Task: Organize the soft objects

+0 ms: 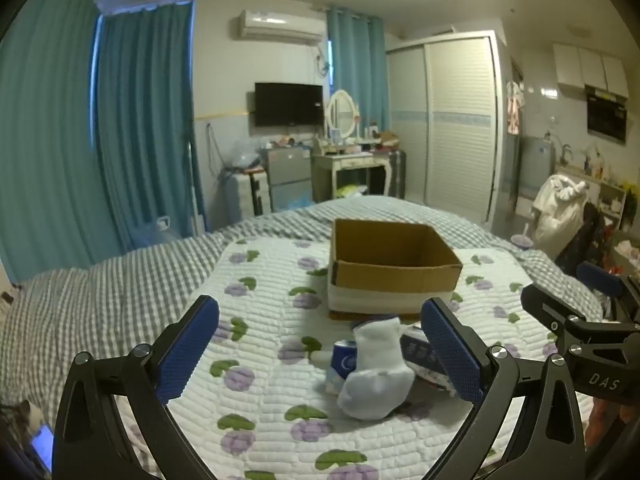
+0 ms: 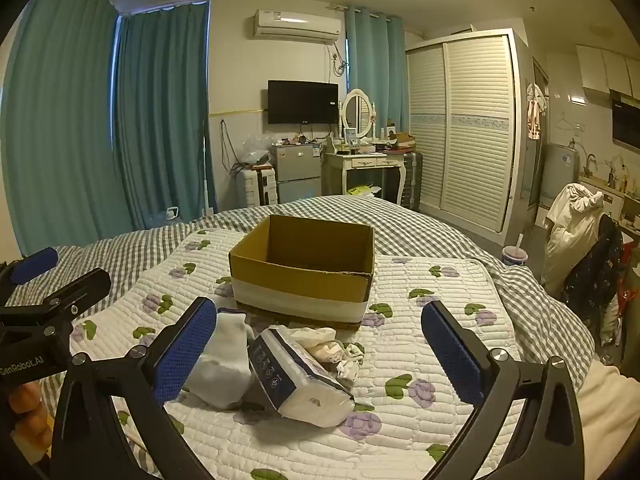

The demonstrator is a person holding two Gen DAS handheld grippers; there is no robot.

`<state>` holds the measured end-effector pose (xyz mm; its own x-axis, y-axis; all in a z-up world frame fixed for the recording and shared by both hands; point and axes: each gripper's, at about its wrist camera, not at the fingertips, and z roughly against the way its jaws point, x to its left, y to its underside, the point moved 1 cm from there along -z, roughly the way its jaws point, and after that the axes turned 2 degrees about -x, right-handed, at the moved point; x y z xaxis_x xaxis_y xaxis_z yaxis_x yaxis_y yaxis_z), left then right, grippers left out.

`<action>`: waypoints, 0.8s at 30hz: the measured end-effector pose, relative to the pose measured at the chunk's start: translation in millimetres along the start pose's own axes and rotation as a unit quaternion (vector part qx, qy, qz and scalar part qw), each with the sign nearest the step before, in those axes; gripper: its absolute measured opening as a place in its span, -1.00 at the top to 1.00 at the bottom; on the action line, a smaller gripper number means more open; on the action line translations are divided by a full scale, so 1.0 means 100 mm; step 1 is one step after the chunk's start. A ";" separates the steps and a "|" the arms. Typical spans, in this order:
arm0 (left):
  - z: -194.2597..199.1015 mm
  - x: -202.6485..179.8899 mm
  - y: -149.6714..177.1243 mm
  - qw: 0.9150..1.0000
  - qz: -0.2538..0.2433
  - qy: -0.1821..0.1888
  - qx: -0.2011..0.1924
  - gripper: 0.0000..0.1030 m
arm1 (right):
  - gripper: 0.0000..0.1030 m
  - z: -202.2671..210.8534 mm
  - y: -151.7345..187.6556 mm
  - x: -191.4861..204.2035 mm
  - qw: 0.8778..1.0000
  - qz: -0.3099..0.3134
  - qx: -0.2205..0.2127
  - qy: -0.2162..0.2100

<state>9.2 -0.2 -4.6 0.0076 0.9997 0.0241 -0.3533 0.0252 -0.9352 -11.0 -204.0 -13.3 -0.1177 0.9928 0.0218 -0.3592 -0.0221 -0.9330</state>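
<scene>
Cardboard box (image 2: 304, 268) set open-topped in the middle of the flowered quilt (image 2: 420, 432), empty as far as either view shows; presumably the collecting bin, placed within easy reach of both hands. Just in front of the box, on the near side, a small heap: white sock (image 2: 222, 364) to the box's near left, tissue pack (image 2: 296, 376) lying tilted beside and touching the sock, crumpled cream cloth (image 2: 324, 342) between pack and box. Heaped close together, probably so each piece can be picked without a long reach.

Left gripper (image 1: 320, 352) spread wide, nothing between the pads, hovering above the quilt short of the box, with the sock (image 1: 378, 372) standing in the gap toward the right-hand pad. Right gripper (image 2: 320, 352) likewise spread wide and empty, short of the box, straddling the tissue pack and cloth.

Judged stage: nothing boxed yet, first pick still to come. Sock soft and floppy, likely to sag when pinched; a grip low on the bunched part seems safer.
</scene>
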 end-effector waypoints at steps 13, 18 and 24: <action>0.02 0.00 0.00 1.000 -0.004 -0.004 0.002 -1.00 | -1.00 0.02 0.02 0.05 1.000 0.003 0.002 0.001; 0.02 0.01 0.01 1.000 -0.004 -0.004 0.003 -1.00 | -1.00 0.03 0.04 0.03 1.000 0.000 0.002 0.002; 0.01 0.02 0.01 1.000 -0.003 -0.004 0.001 -1.00 | -1.00 -0.03 0.03 0.05 1.000 0.003 0.004 0.000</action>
<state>7.9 1.5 -5.1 0.0018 0.9994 0.0338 -0.3554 0.0322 -0.9342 -9.6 -199.1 -16.8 -0.1190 0.9928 0.0164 -0.3651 -0.0284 -0.9305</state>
